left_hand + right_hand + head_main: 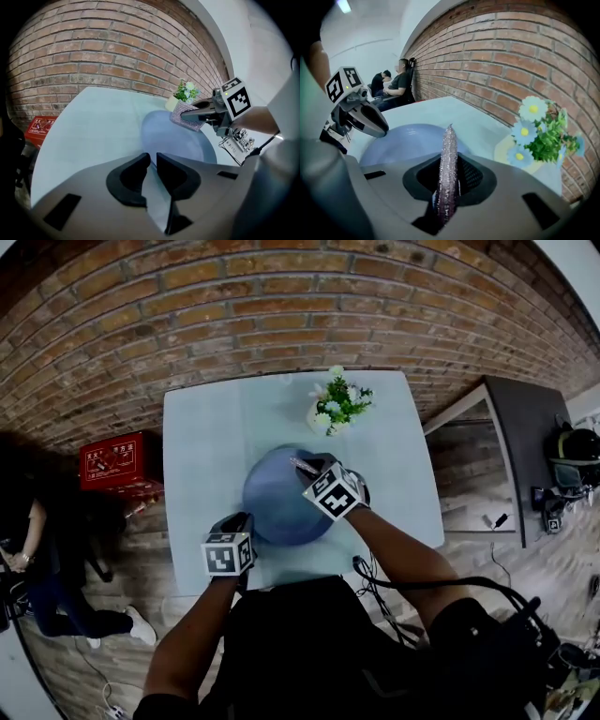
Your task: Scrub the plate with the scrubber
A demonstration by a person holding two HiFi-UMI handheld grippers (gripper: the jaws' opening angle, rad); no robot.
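One scrubber [448, 173] over plate [272, 507], flowers [343, 397] in pot [319, 418]

right hand-held gripper [311, 470]: held scrubber [302, 465] above plate [277, 507] | left hand-held gripper [244, 523]: was at plate's rim | flower pot [328, 413]: stood beyond right hand-held gripper, on bench [202, 446]

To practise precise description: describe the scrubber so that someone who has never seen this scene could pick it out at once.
On the pale table before the brick wall lies a blue plate. At its far edge the right gripper pinches the scrubber. It is a thin, flat, glittery silver-purple pad, the only sparkling thing there, unlike the flower pot nearby.
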